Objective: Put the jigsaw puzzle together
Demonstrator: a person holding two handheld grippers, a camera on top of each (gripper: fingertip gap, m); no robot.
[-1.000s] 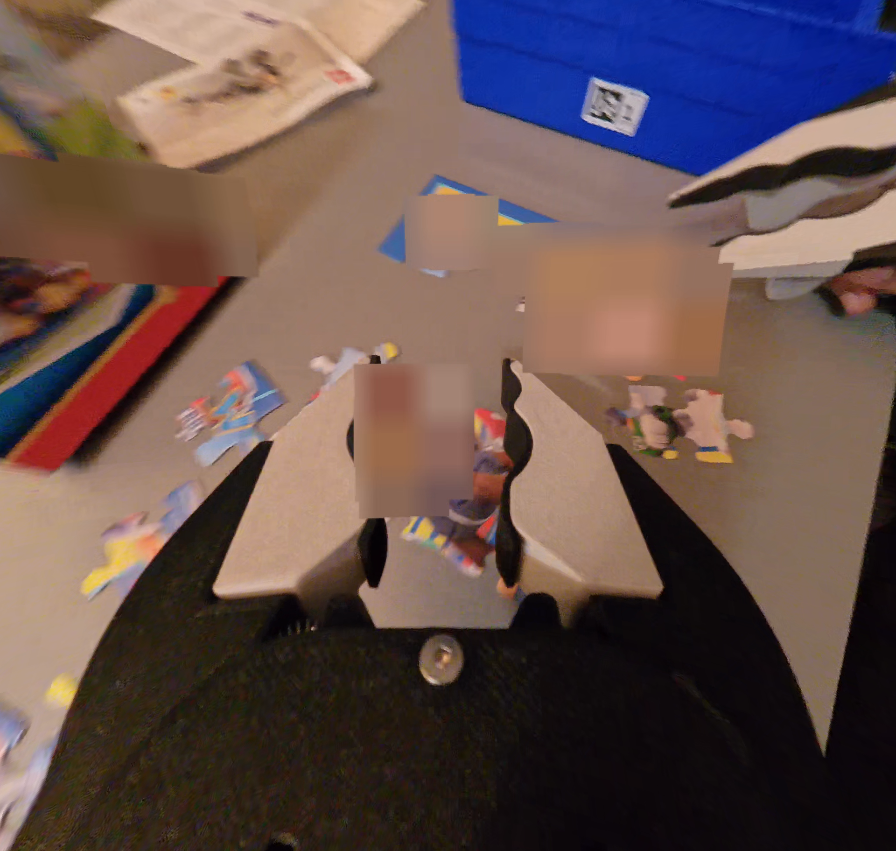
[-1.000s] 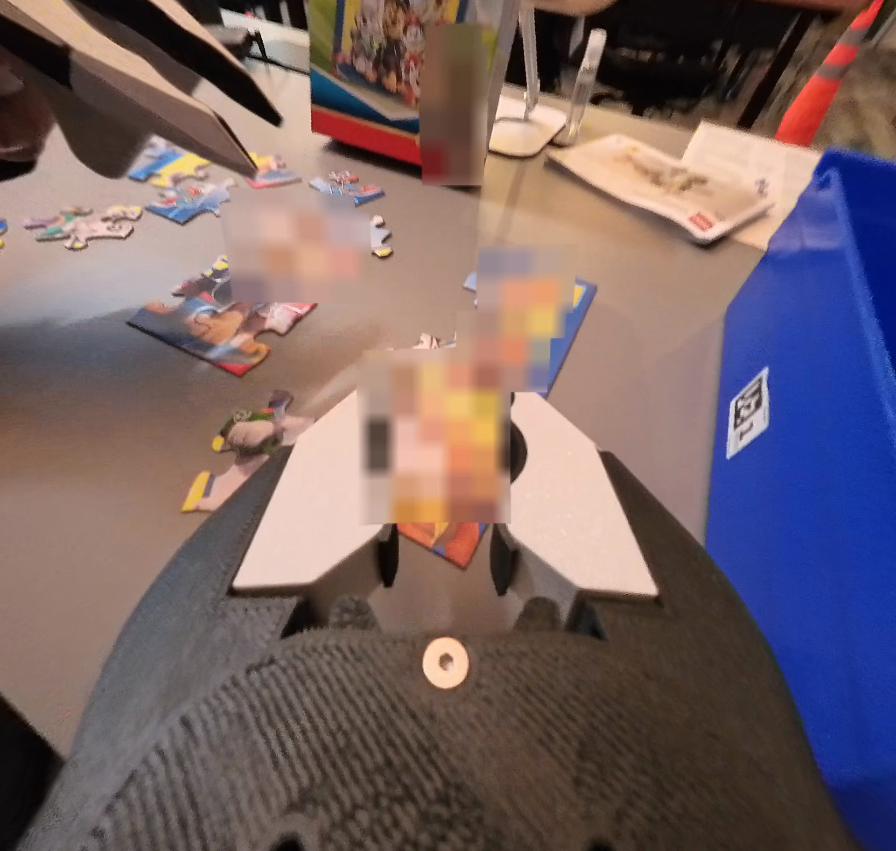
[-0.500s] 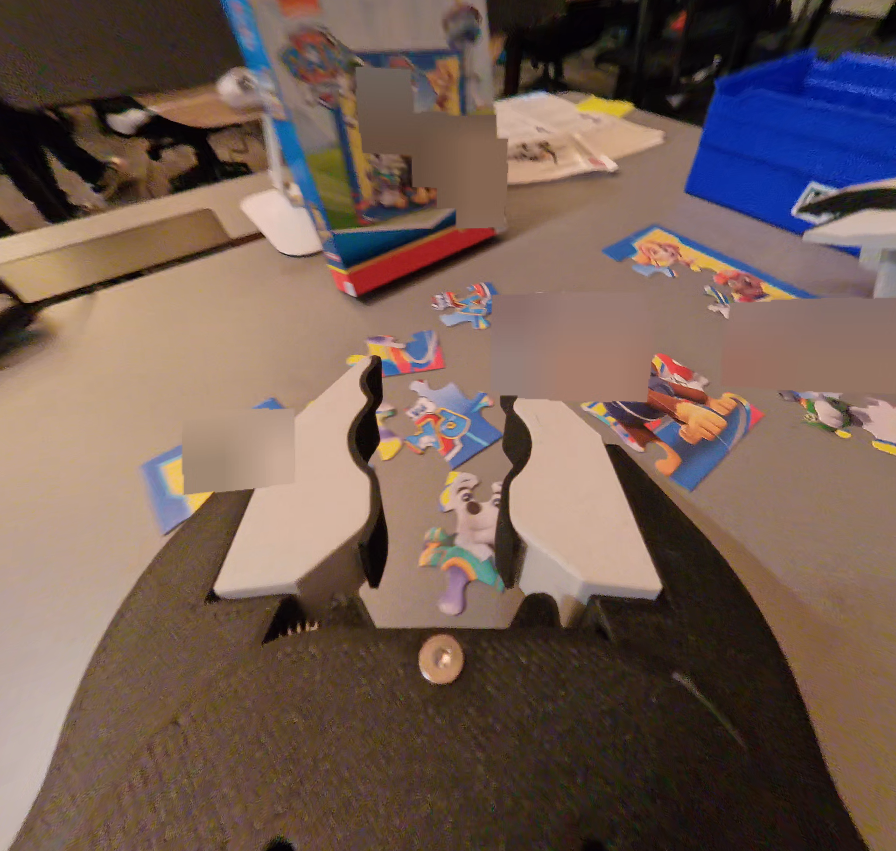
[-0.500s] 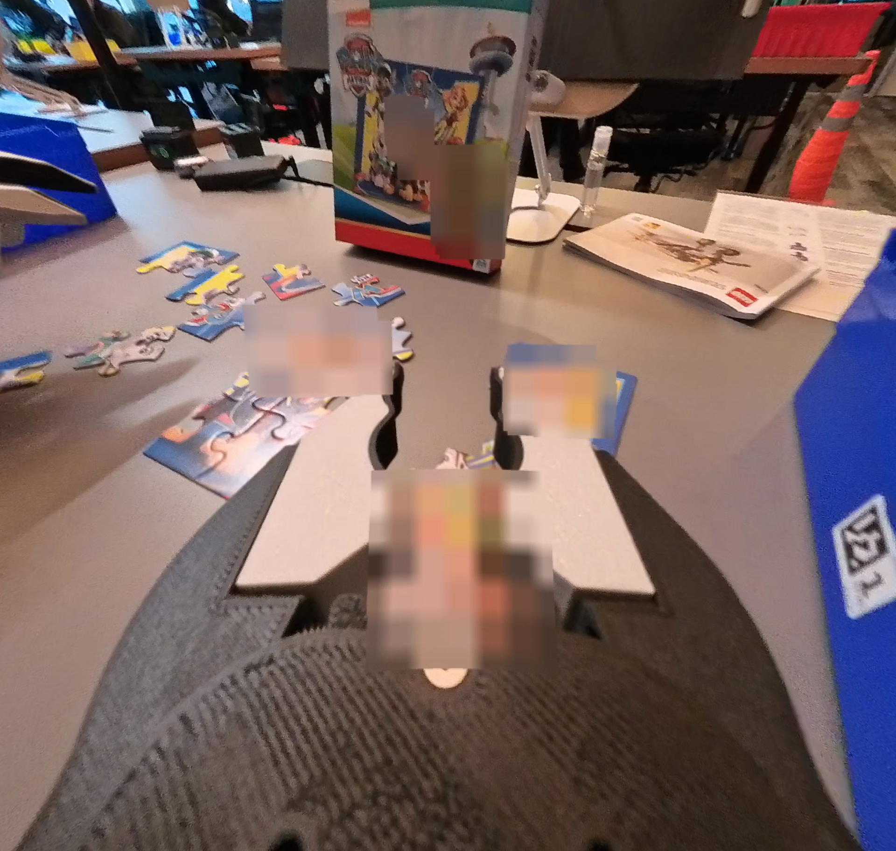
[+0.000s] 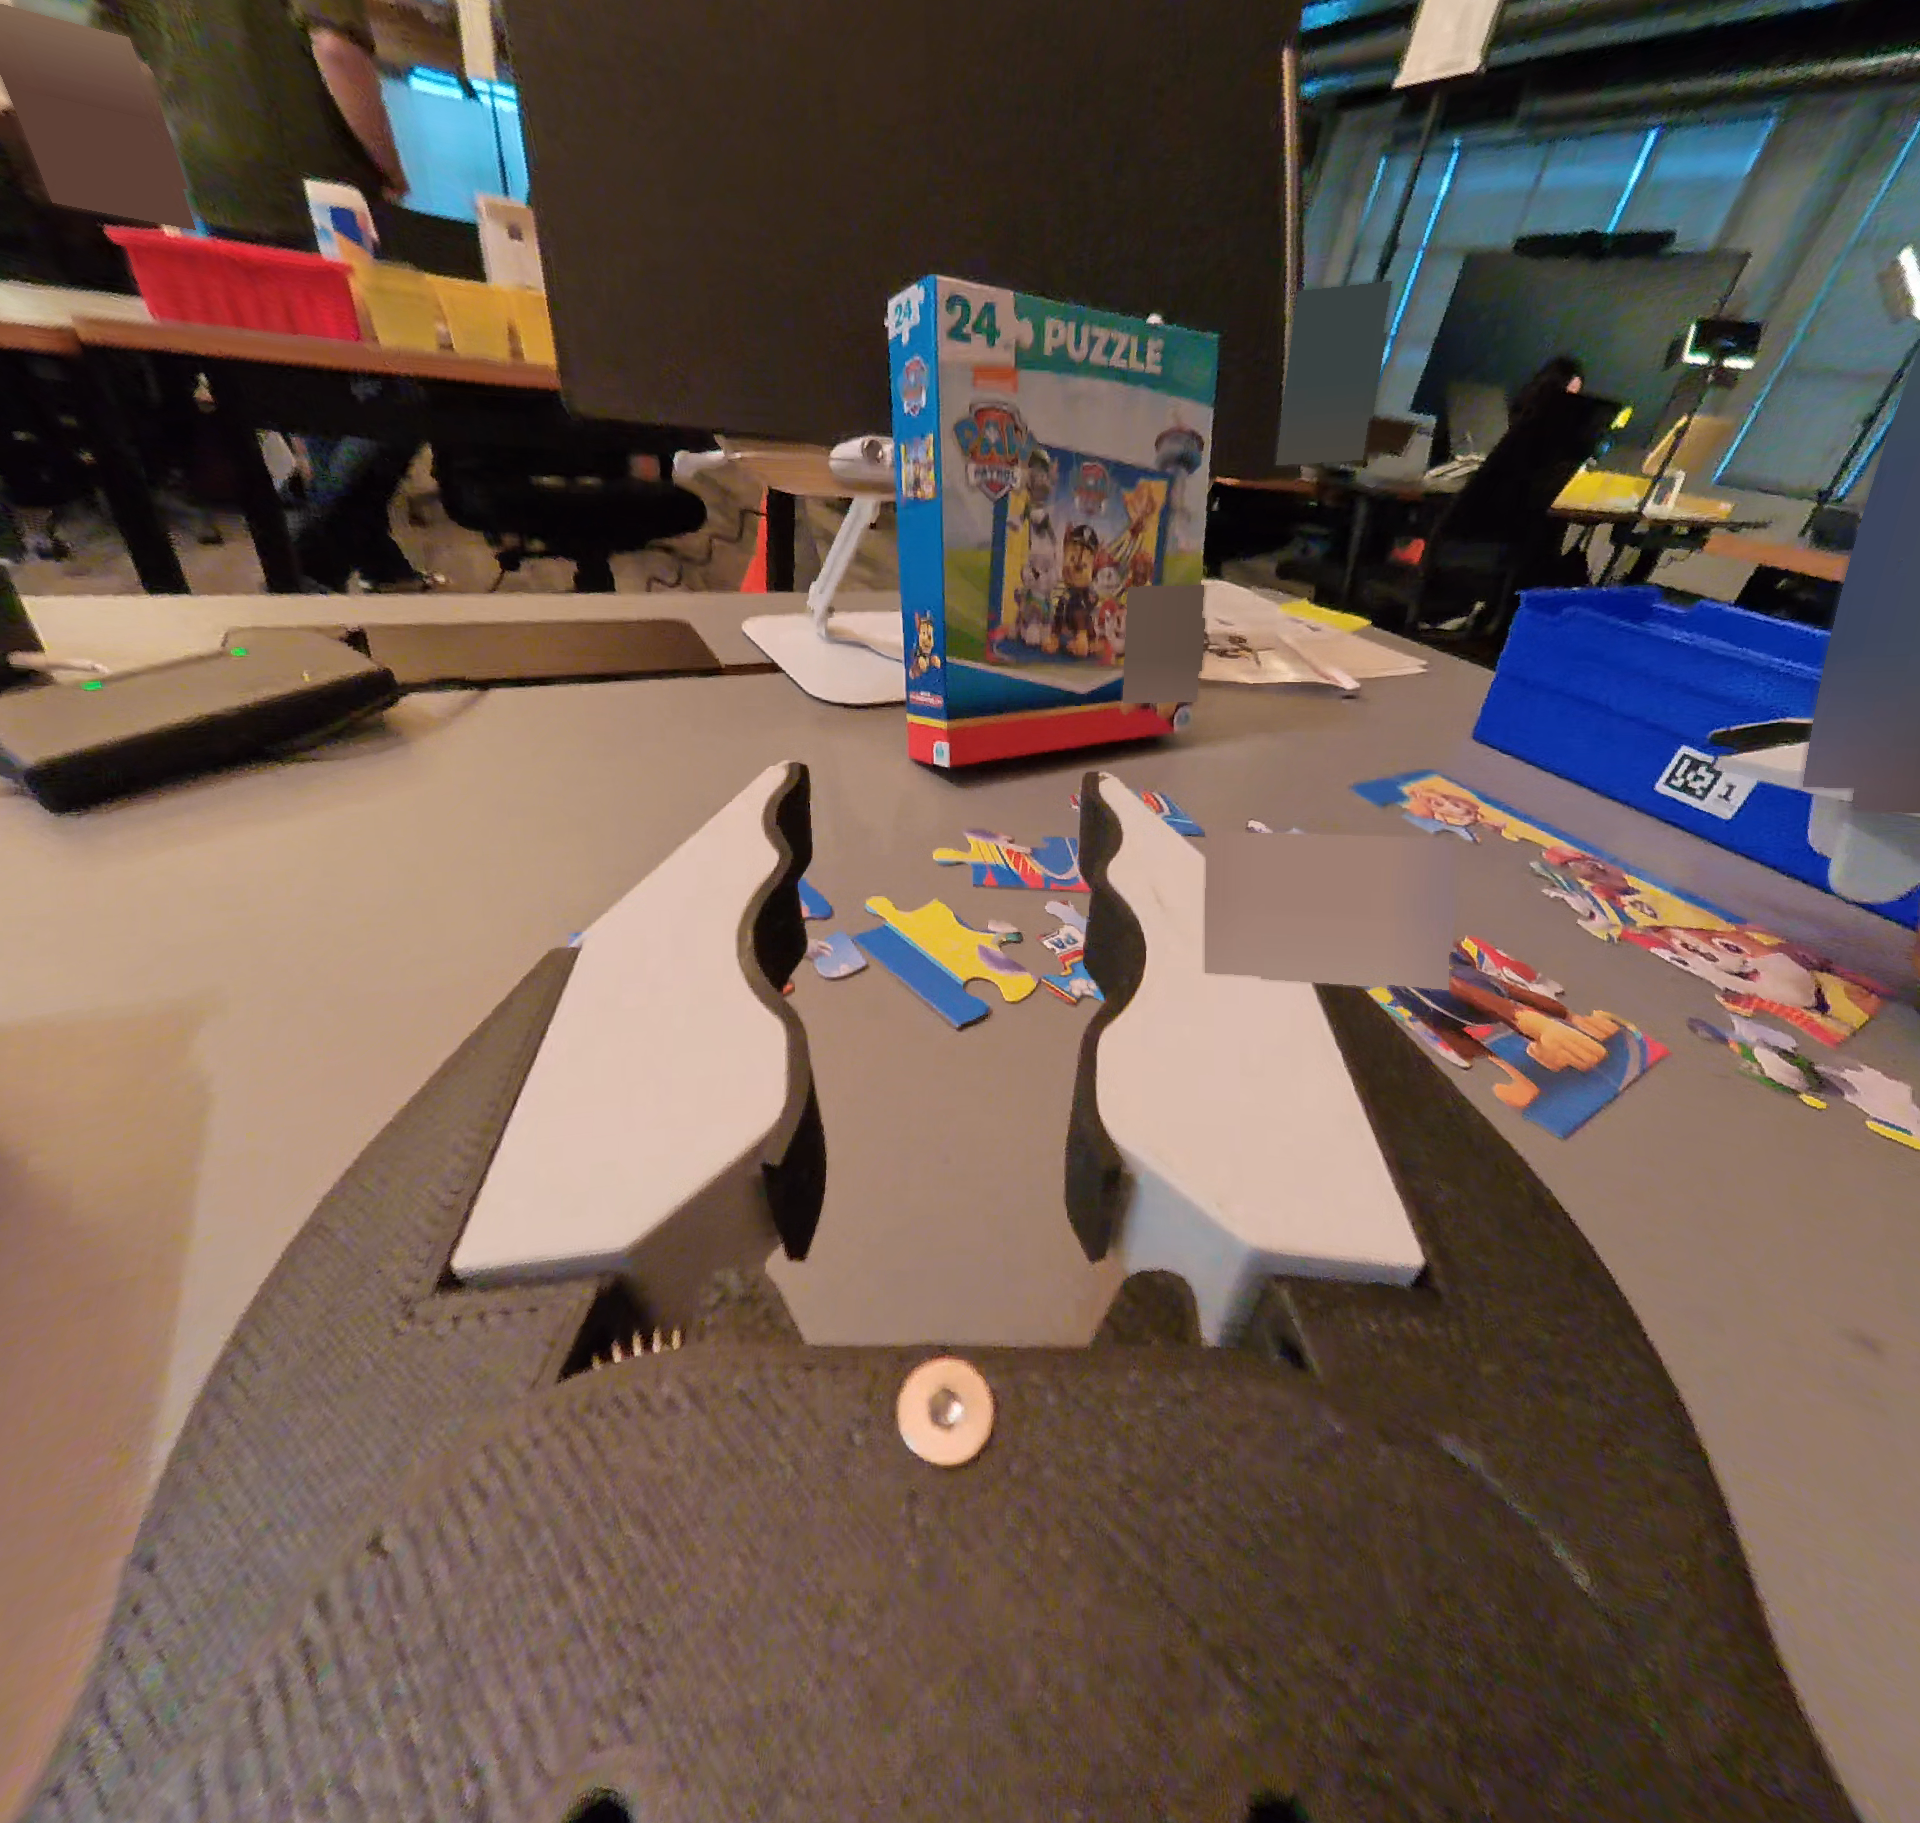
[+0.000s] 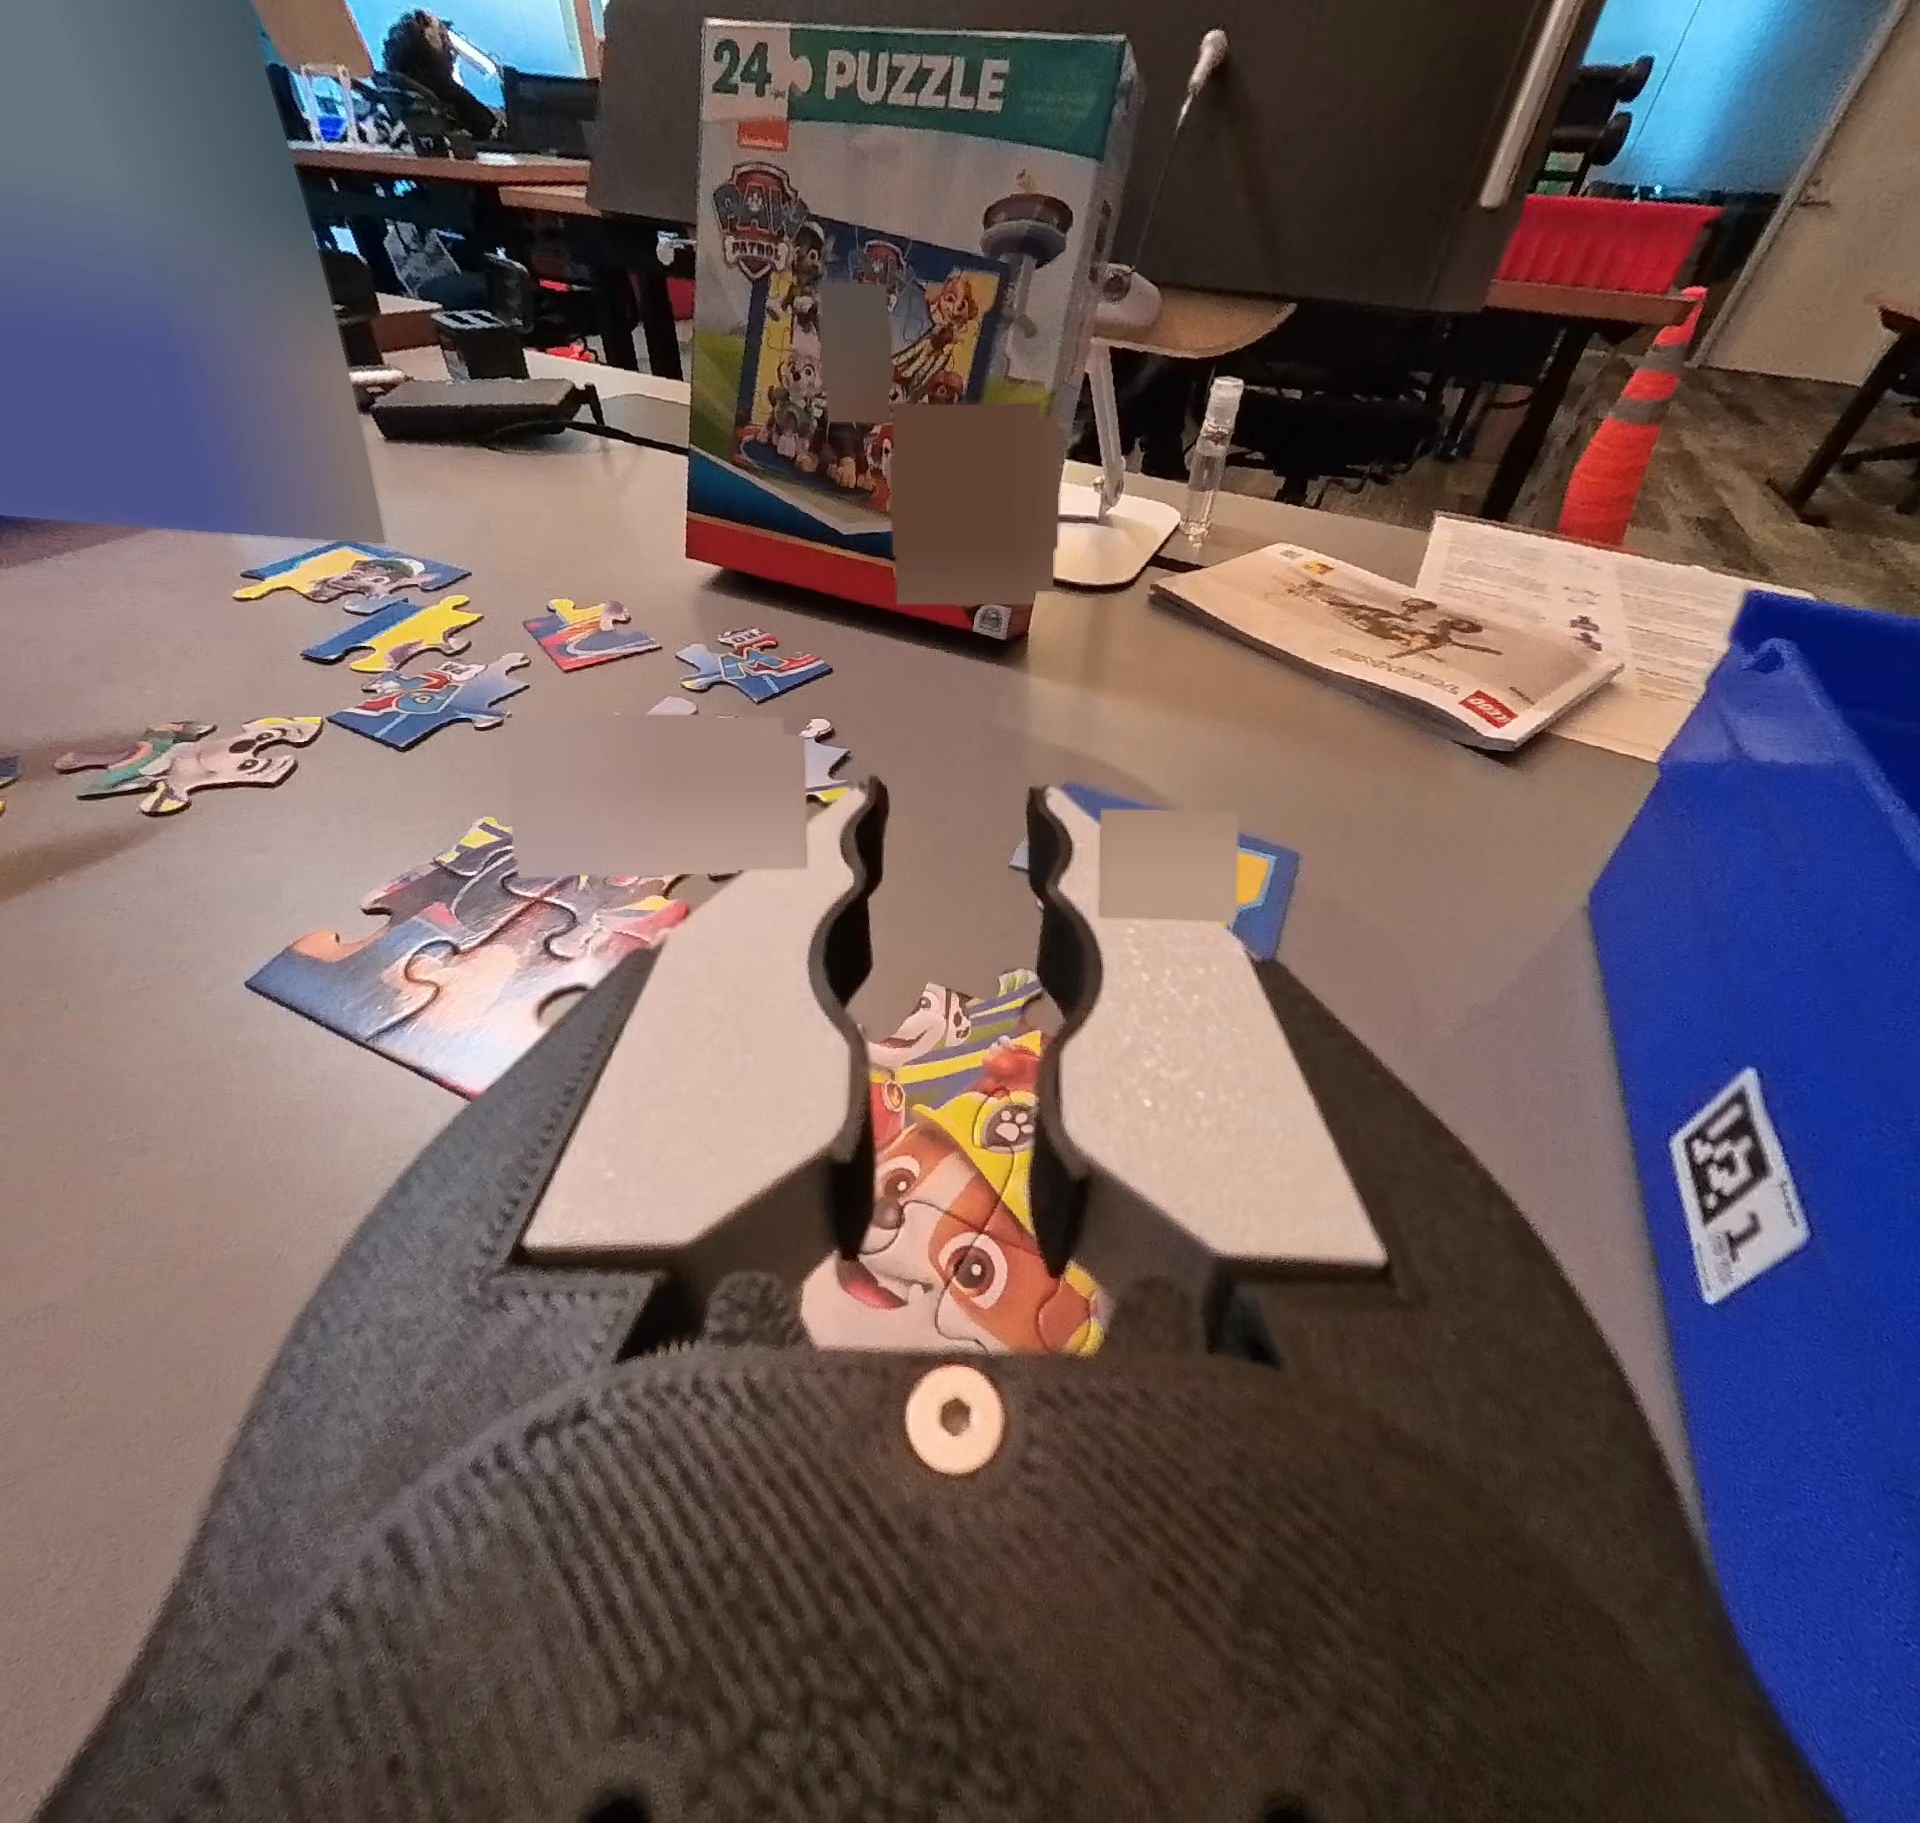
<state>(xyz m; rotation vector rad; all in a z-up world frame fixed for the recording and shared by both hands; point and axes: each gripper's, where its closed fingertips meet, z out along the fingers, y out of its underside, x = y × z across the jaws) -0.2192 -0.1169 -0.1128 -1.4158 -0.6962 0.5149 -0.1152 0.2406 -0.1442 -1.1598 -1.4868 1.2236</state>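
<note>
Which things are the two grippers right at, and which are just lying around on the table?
At the grippers:
- left gripper, open, over loose puzzle pieces
- right gripper, open, over joined puzzle pieces

Lying about:
- puzzle box
- blue bin
- booklet
- black device

Both my wrist cameras sit low over the grey table (image 5: 312, 942), each looking forward along its own fingers. Left view faces the upright puzzle box (image 5: 1049, 516) from farther back; the right view sees the same puzzle box (image 6: 894, 319) nearer. Both share the loose puzzle pieces (image 5: 945, 952), the blue bin (image 6: 1787, 1046) at right, and the booklet (image 6: 1382, 641).
</note>
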